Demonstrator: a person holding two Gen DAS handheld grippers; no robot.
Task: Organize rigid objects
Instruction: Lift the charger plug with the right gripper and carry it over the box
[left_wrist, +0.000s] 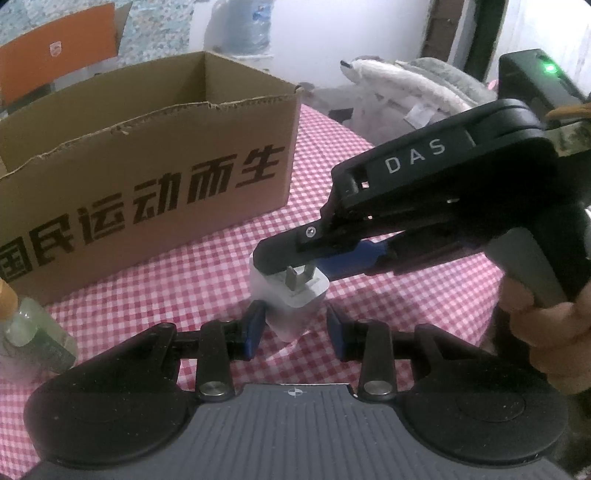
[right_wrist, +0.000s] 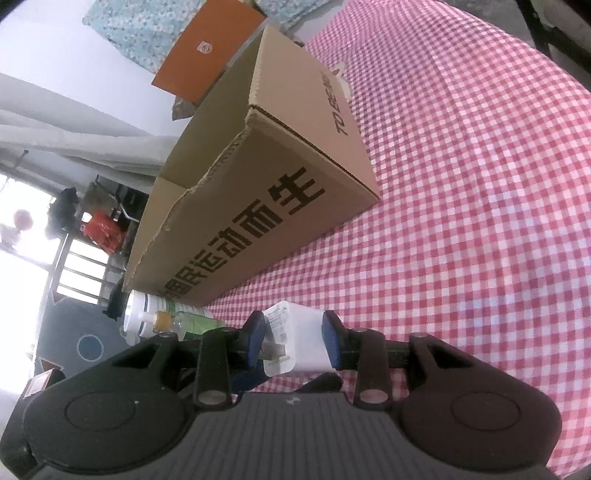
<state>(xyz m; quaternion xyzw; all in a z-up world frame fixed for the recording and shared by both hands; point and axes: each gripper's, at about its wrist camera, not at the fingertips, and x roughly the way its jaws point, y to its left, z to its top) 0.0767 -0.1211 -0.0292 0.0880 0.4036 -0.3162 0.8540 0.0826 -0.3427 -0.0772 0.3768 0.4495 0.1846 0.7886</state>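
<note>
Step in hand: we judge this a hand-over or shared carry of the white charger (left_wrist: 291, 295), on its way to the cardboard box (left_wrist: 147, 162).
Charger: it sits above the red-checked tablecloth (left_wrist: 207, 266), prongs up, just in front of the box's near wall and right of its middle.
Right gripper (right_wrist: 295, 341): its blue pads close on the charger's two sides, one pad at the prong end, the gap narrow, no wider than the plug.
Left gripper (left_wrist: 295, 321): its jaws stand narrowly apart with the charger's lower end between them; its left pad seems to touch, its right pad shows a gap, so we cannot tell whether it grips.
Box: open at the top, standing far-left of the charger; we cannot see what lies inside it.
Other things: a small glass bottle (left_wrist: 33, 332) stands at the near left by the box's corner.
Next move: we think one gripper must let go, then the other lifts the charger over the torn near rim and lowers it in.
</note>
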